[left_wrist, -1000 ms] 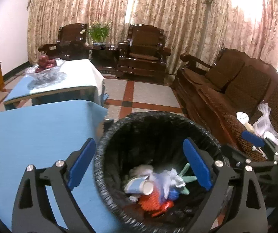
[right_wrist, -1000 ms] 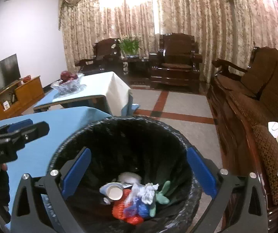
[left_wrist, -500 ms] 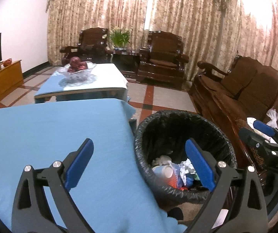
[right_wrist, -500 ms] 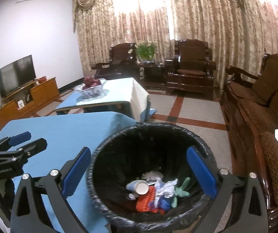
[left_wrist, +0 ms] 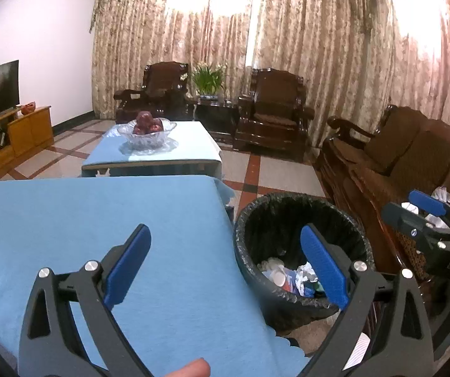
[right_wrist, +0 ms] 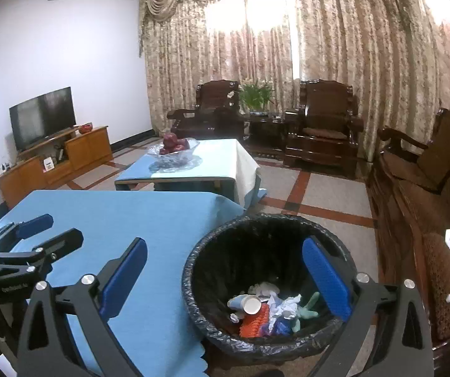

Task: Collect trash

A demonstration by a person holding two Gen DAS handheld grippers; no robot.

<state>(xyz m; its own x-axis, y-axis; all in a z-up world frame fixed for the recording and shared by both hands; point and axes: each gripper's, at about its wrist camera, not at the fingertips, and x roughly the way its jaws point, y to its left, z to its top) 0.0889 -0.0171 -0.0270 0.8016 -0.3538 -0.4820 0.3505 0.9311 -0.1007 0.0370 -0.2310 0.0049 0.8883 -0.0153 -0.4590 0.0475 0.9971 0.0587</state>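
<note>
Blue cloth covers the table [left_wrist: 83, 220], and the trash bin [right_wrist: 265, 245] stands on the floor just beside its corner, lined with a black bag, so waste can drop straight in. Cups and crumpled paper [right_wrist: 265, 308] lie inside. Both the left gripper [left_wrist: 225, 270] and right gripper [right_wrist: 225, 279] have jaws wide apart, holding nothing. Only the right view shows more litter on the sofa [right_wrist: 413, 201].
</note>
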